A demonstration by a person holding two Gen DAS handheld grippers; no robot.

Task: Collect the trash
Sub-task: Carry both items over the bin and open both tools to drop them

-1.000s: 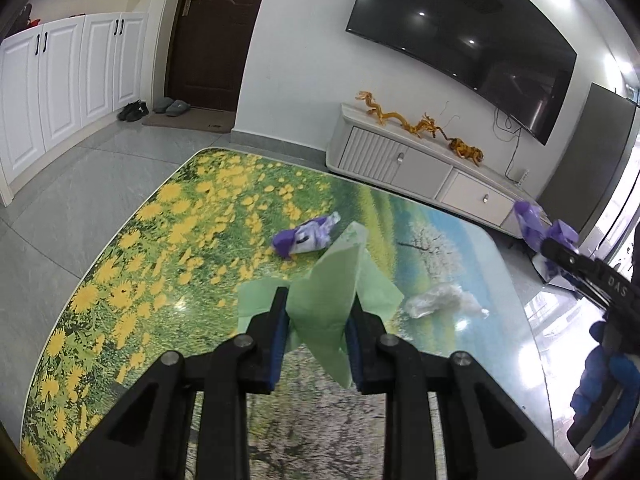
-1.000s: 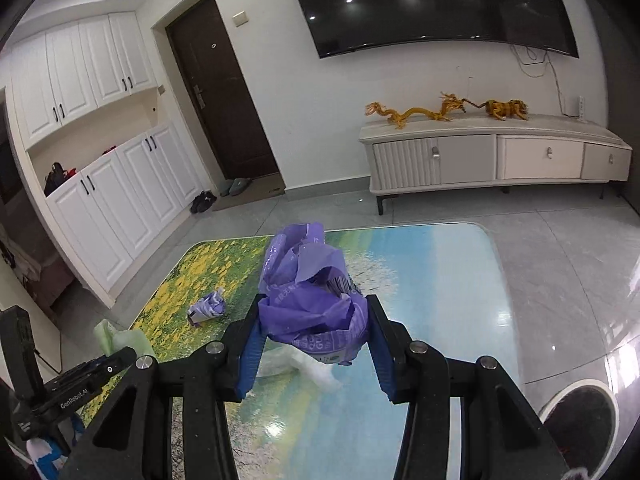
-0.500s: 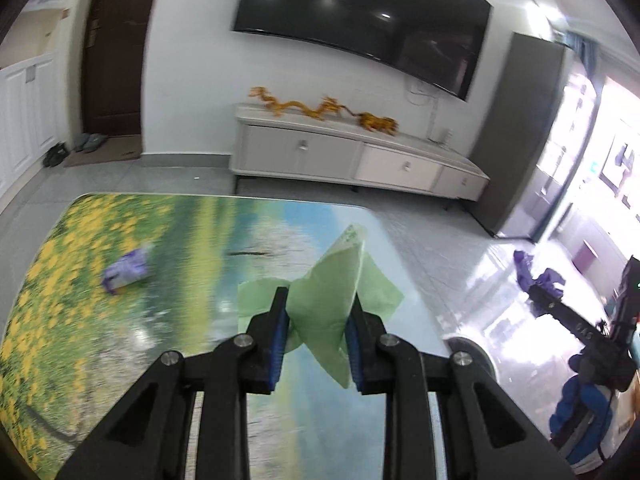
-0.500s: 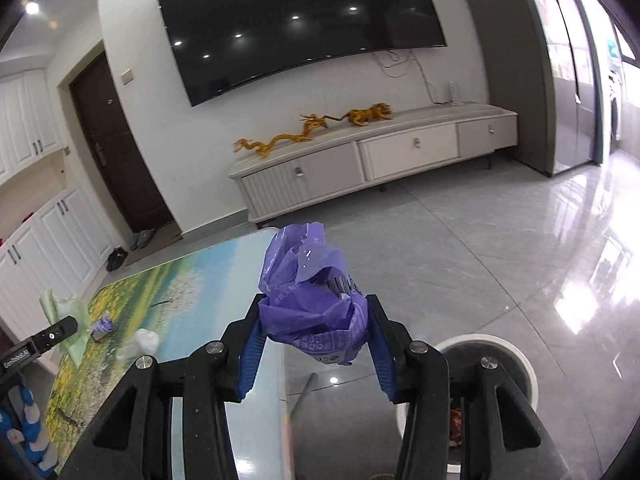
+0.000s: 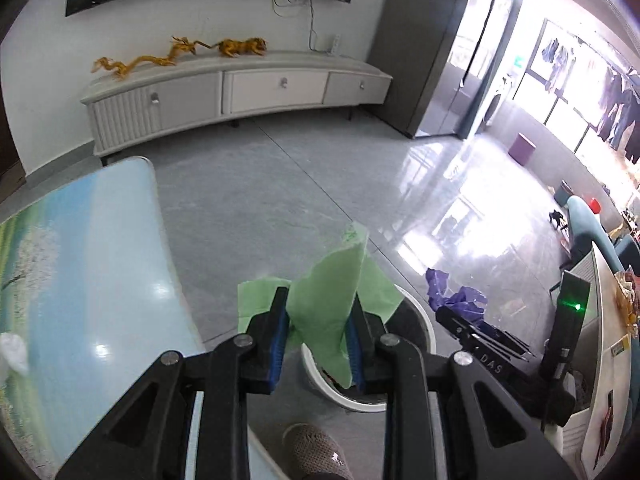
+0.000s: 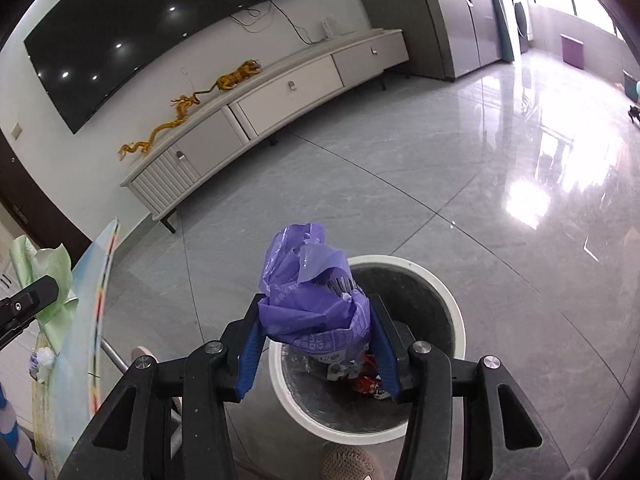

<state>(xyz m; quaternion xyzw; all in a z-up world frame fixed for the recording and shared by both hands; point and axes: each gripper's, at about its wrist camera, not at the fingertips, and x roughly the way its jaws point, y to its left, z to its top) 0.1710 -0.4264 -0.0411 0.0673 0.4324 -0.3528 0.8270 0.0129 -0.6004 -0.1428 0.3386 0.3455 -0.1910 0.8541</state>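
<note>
My left gripper (image 5: 318, 304) is shut on a sheet of green paper (image 5: 332, 276), held over the floor just left of a white-rimmed trash bin (image 5: 422, 322). My right gripper (image 6: 316, 304) hangs right above the same bin (image 6: 450, 300) with a crumpled purple plastic bag (image 6: 308, 296) between its blue pads. Its jaws are opening, and the bag still touches both pads. Wrappers lie at the bottom of the bin. In the left wrist view the purple bag (image 5: 456, 298) shows to the right of the green paper.
The picture-topped table (image 5: 80, 240) stands to the left with a white crumpled tissue (image 5: 12, 354) on it. A person's slippered foot (image 5: 316, 456) is beside the bin. A low TV cabinet (image 5: 240, 88) lines the far wall across grey tiled floor.
Both grippers have swung from above the table to the right, out over the floor. The right one has come down over the bin with the purple bag. The left still grips the green paper.
</note>
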